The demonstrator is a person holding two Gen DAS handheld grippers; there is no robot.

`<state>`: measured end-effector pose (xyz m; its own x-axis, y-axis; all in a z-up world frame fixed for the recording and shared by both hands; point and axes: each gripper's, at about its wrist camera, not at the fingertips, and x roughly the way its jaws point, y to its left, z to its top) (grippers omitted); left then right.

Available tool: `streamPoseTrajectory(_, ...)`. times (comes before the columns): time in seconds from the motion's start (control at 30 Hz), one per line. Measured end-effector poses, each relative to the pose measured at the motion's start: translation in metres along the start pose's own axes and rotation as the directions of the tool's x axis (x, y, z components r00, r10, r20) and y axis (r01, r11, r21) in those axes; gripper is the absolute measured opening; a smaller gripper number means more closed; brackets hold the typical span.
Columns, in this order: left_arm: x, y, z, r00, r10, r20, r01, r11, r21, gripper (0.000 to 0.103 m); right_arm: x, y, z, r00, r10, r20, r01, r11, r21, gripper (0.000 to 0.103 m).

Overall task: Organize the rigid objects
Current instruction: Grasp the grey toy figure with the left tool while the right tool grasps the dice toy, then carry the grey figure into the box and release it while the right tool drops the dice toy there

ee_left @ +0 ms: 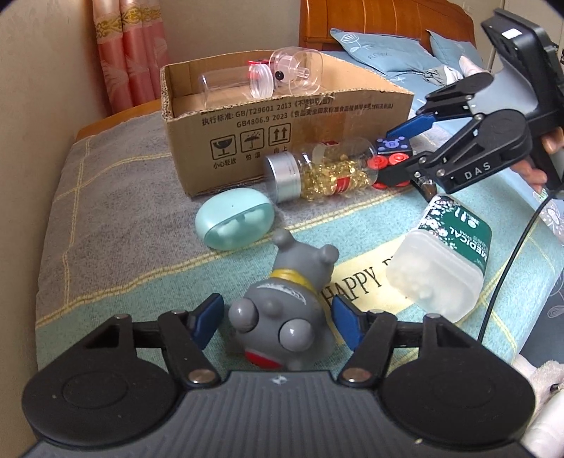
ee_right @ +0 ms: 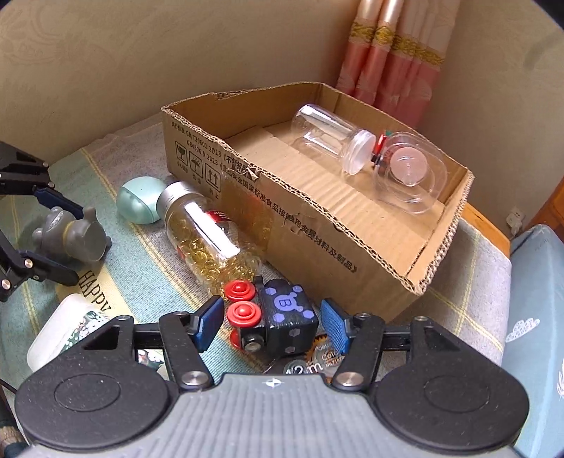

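Note:
A cardboard box (ee_left: 282,141) (ee_right: 317,229) stands on the bed and holds a clear jar (ee_right: 331,141) and a clear container (ee_right: 409,172). My left gripper (ee_left: 278,324) is open around a grey toy figure (ee_left: 282,313), pads apart from it; the figure also shows in the right wrist view (ee_right: 70,232). My right gripper (ee_right: 271,326) (ee_left: 402,148) is open around a black toy train with red wheels (ee_right: 278,317) (ee_left: 391,158). A bottle of golden capsules (ee_left: 317,172) (ee_right: 208,232) lies beside the box.
A mint earbud case (ee_left: 234,222) (ee_right: 135,204) and a white "MEDICAL" bottle (ee_left: 444,257) (ee_right: 67,334) lie on the blanket (ee_left: 105,211). Pillows (ee_left: 380,53) and a wooden headboard (ee_left: 370,21) are behind. A wall and pink curtain (ee_right: 391,63) border the bed.

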<state>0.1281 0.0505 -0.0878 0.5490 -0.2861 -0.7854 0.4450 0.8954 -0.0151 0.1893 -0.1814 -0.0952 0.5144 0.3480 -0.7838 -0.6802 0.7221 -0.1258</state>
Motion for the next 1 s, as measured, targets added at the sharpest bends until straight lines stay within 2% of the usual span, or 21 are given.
streamPoseTrajectory(0.13,0.002,-0.001,0.003,1.000,-0.014,-0.003,0.014,1.000,0.018,0.066,0.010,0.000,0.002,0.999,0.023,-0.027,-0.024,0.999,-0.028,0.065)
streamPoseTrajectory(0.2,0.002,-0.002,0.004,1.000,-0.020,-0.007,0.021,0.999,0.031,0.065,0.012,0.001,0.002,0.999,0.026,-0.038,-0.027,0.999,-0.036,0.061)
streamPoseTrajectory(0.33,0.001,0.000,0.006,1.000,-0.016,-0.015,0.016,0.999,0.041,0.053,0.010,0.003,0.000,0.999,0.022,-0.038,-0.023,0.999,-0.040,0.055)
streamPoseTrajectory(0.5,-0.001,-0.001,0.007,0.999,-0.013,-0.030,0.015,0.998,0.054,0.052,0.005,0.003,-0.001,0.999,-0.008,-0.042,0.007,1.000,-0.026,0.055)
streamPoseTrajectory(0.77,-0.019,-0.002,0.012,1.000,0.003,0.004,-0.003,0.999,0.034,0.052,-0.024,0.004,0.004,1.000,-0.015,0.005,0.016,1.000,-0.025,0.055)
streamPoseTrajectory(1.0,-0.040,-0.008,0.029,0.999,0.033,0.028,-0.034,0.999,0.036,0.052,-0.052,0.001,0.013,0.999,-0.003,0.051,0.003,1.000,-0.014,0.055)
